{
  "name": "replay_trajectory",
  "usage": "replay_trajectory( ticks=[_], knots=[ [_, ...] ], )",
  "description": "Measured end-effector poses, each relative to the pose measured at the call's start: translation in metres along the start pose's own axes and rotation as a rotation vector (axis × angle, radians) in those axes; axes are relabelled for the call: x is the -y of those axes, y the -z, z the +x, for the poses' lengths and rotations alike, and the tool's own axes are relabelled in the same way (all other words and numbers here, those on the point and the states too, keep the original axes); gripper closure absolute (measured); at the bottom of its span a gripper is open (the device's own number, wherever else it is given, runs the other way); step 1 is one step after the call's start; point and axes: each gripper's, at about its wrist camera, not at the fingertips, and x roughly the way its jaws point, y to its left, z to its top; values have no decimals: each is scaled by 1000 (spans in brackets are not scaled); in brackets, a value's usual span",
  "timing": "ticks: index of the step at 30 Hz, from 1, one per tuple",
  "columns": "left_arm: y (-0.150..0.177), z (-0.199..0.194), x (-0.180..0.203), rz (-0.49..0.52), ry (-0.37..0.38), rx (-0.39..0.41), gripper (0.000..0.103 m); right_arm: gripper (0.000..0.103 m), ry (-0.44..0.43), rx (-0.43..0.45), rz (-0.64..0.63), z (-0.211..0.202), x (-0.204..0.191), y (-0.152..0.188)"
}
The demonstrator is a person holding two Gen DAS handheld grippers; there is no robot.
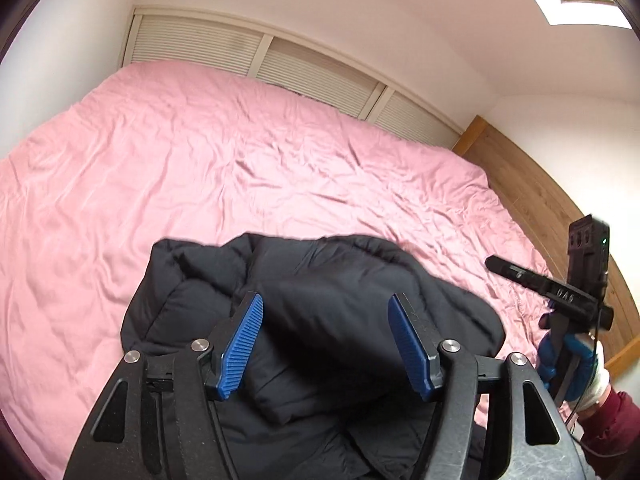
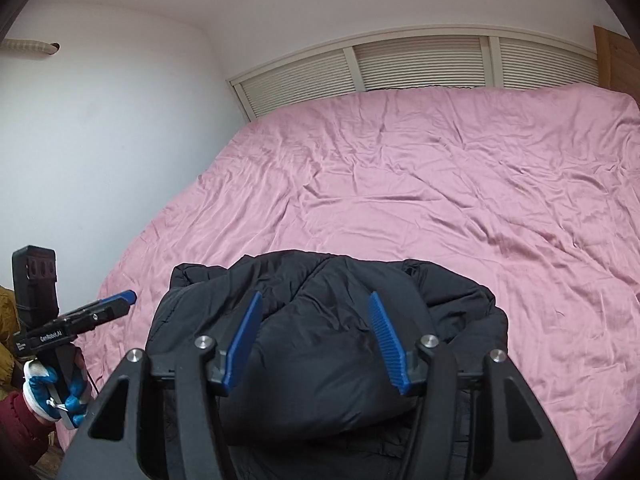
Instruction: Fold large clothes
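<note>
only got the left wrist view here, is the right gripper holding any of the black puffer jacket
Observer: No. The right gripper is open, above the black puffer jacket, nothing between its blue pads.
Operator: anything left of the bed i can't see
Observer: A plain white wall, with a ribbed hose end high up.
Operator: what's behind my left hand
Observer: Something mustard-yellow and fuzzy at the frame edge; I cannot tell what it is.
</note>
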Motion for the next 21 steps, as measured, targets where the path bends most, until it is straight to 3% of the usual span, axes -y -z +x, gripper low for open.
replay_trajectory(
  ticks=[3,7,15,21],
  knots=[
    [-23,19,18,60,-18,8,36,48,7,-6,3,6,0,-6],
    [-23,57,37,101,-24,-52,36,47,12,-35,-7,15,-2,-4],
    [52,91,31,194,-95,-169,36,45,37,-154,-20,41,10,55],
    [103,107,25,283,-168,-189,34,41,91,-231,-17,62,27,107]
  ],
)
